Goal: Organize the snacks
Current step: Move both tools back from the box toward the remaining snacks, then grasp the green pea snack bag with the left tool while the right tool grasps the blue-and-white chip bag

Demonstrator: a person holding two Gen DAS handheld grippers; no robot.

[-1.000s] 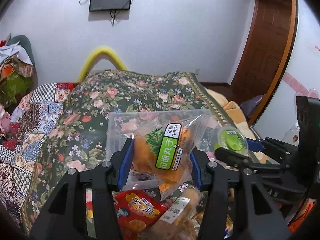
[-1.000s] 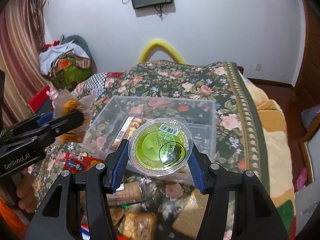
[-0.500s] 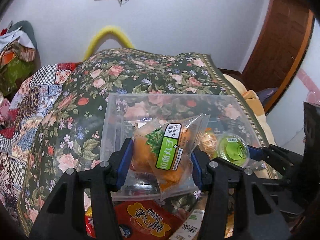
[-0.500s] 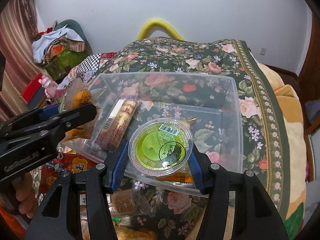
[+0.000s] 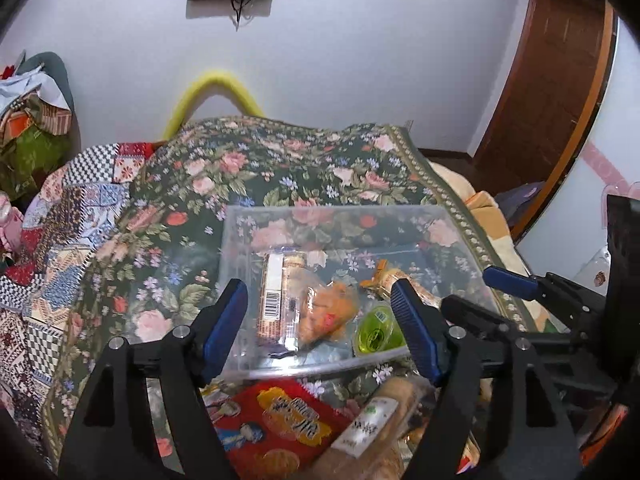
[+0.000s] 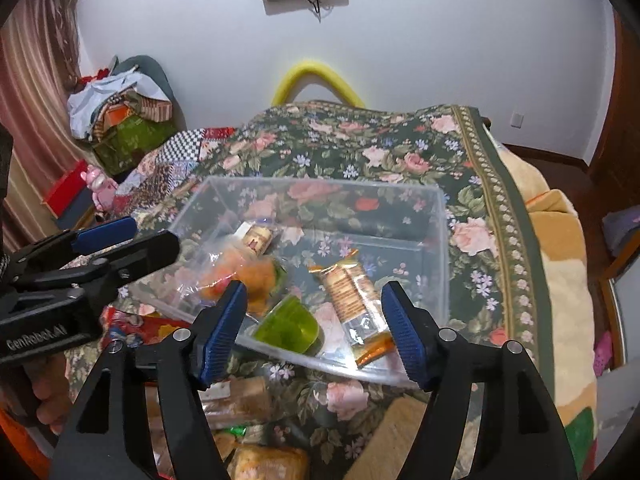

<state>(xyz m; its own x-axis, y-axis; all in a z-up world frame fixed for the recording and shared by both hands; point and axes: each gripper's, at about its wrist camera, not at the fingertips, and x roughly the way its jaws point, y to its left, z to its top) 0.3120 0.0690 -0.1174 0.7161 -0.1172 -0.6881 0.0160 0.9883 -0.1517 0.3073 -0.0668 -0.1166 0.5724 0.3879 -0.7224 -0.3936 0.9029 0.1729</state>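
Observation:
A clear plastic bin sits on the floral bedspread. Inside lie an orange snack bag, a green jelly cup on its side, a long wrapped biscuit pack and a cracker pack. My left gripper is open and empty above the bin's near edge. My right gripper is open and empty just above the jelly cup.
More snacks lie in front of the bin: a red packet, a wrapped roll and bread packs. The floral bedspread covers the bed. A pile of clothes is at the far left, a wooden door at the right.
Both grippers opened. The orange snack bag dropped from the left gripper and the green jelly cup from the right gripper into the bin.

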